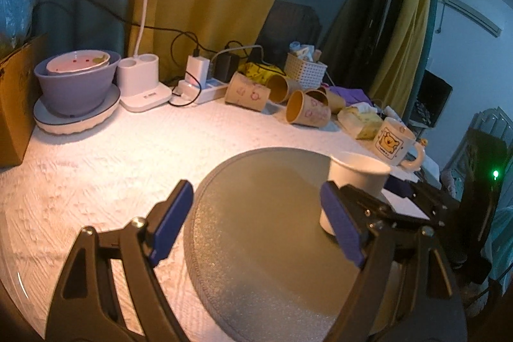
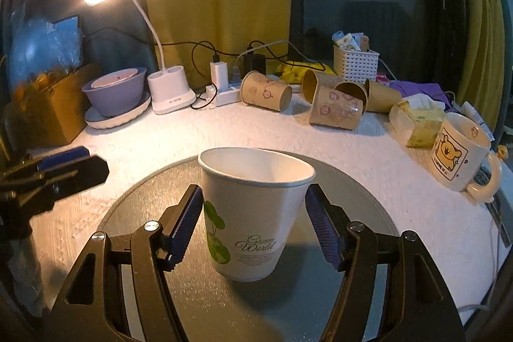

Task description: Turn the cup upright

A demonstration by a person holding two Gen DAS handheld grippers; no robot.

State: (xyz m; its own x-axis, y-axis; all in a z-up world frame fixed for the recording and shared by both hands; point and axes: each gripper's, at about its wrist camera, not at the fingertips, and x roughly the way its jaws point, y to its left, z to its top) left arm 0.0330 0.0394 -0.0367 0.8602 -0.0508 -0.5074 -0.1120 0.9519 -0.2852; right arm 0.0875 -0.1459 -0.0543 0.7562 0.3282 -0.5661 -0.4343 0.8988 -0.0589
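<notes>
A white paper cup (image 2: 253, 213) with a green leaf print and "Green World" lettering stands upright, mouth up, on a round grey mat (image 2: 154, 194). My right gripper (image 2: 255, 225) is open, with one blue pad on each side of the cup and a small gap at each. In the left wrist view the cup (image 1: 356, 178) stands at the mat's (image 1: 256, 213) right side, partly hidden behind the right gripper's black frame. My left gripper (image 1: 256, 223) is open and empty over the mat's left part. It also shows in the right wrist view (image 2: 64, 165) at the far left.
Several brown paper cups (image 2: 333, 109) lie on their sides at the back. A bear mug (image 2: 458, 153) and a tissue pack (image 2: 416, 124) stand at the right. A purple bowl on a plate (image 2: 115, 95), a lamp base (image 2: 170, 92), a power strip and a white basket (image 2: 354, 63) line the back.
</notes>
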